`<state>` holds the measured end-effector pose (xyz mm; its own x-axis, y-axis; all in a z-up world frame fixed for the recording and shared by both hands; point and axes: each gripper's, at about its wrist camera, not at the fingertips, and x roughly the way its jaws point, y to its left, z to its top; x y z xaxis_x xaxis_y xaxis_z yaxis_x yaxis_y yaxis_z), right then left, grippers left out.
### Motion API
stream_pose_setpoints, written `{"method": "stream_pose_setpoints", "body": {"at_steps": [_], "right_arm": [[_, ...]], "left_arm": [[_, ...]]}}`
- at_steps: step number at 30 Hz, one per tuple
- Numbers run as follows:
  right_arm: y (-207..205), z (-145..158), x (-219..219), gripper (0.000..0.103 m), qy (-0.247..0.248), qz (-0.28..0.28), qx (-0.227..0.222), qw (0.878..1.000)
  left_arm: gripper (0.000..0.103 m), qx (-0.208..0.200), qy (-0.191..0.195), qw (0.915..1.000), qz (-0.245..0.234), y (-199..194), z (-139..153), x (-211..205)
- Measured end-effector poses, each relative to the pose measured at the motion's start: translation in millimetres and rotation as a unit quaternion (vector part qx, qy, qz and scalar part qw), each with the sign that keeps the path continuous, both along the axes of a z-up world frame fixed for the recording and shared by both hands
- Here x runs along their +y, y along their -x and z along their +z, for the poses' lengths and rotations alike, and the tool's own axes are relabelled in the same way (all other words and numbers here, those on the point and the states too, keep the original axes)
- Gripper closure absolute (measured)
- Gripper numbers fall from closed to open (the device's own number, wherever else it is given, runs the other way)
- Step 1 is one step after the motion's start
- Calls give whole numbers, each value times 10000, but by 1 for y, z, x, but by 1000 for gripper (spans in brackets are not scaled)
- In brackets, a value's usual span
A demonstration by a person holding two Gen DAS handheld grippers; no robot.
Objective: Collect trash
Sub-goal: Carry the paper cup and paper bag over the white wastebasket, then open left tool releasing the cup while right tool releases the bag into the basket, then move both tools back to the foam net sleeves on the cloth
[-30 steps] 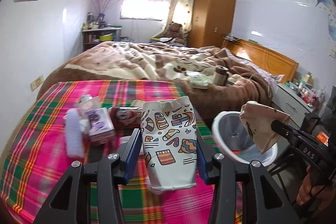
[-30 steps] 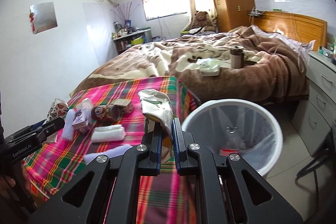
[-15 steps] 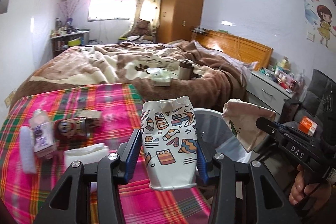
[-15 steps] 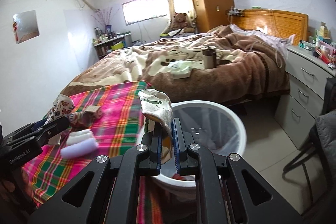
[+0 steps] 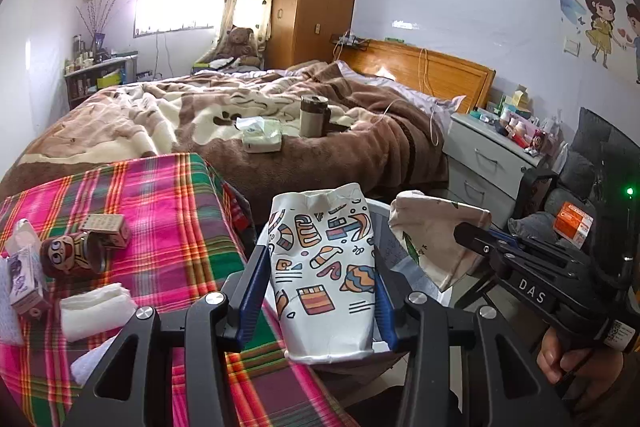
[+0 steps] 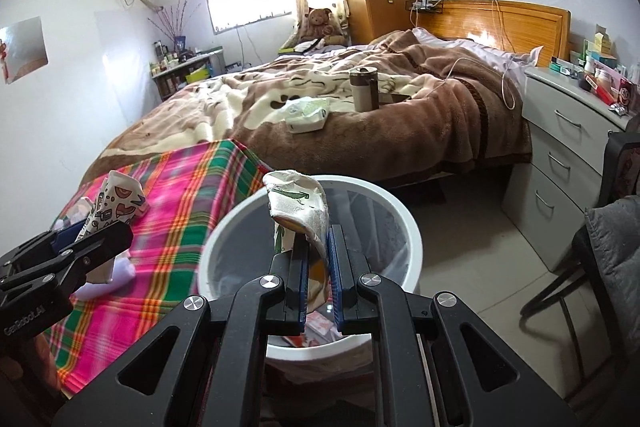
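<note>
On the left, the tabletop [image 5: 168, 211] under its pink-and-green plaid cloth carries a small purple carton [image 5: 25, 277], a cartoon-face can [image 5: 70, 255] lying on its side, a little printed box [image 5: 105, 229] just behind the can, and a folded white tissue wad [image 5: 96, 311] nearer the camera. The left hand-held gripper [image 5: 320, 301] stands at the tabletop's right edge, its blue-padded fingers [image 5: 253, 297] spread wide and pressed against both sides of a crushed paper cup with colourful doodles [image 5: 324, 275], held upright with its rim up. In the right wrist view that same cup pokes up above the plaid cloth, left of the bin. To the right, the white trash bin [image 6: 408, 227] sits on the floor between the tabletop and the bed [image 6: 360, 115], lined with a clear bag, with some scraps at the bottom. The right hand-held gripper [image 6: 318, 281] hangs over the bin's opening, its pads nearly together and pinching a flattened cream paper cup with green leaf print [image 6: 298, 205], which curls above the fingertips. A grey drawer unit [image 6: 560, 163] stands far right.
</note>
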<state>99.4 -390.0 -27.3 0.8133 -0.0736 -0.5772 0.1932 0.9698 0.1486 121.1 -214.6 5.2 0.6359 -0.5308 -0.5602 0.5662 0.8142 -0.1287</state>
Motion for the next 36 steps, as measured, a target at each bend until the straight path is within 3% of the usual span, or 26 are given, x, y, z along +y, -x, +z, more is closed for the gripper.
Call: {"method": "stream_pose_setpoints", "body": {"at_steps": [13, 17, 19, 22, 24, 36], "right_arm": [[-13, -15, -16, 93, 22, -104, 346, 9993], [-13, -16, -20, 92, 1, -135, 410, 9991], [-15, -17, -21, 91, -19, -102, 445, 9990], [-15, -17, -18, 72, 59, -134, 469, 9988], [-12, -15, -17, 45, 58, -103, 428, 9990], [-6, -4, -2, 44, -4, -69, 232, 9997]], "left_arm": [[55, 119, 18, 9998, -162, -17, -9, -27], [39, 132, 27, 9998, -129, -19, -9, -24], [36, 120, 85, 9999, -85, -19, -8, -22], [36, 87, 56, 9999, -92, -18, -7, -21], [36, 79, 55, 9999, -86, -16, -7, -19], [36, -66, 162, 9996, 202, -3, 10, 17]]}}
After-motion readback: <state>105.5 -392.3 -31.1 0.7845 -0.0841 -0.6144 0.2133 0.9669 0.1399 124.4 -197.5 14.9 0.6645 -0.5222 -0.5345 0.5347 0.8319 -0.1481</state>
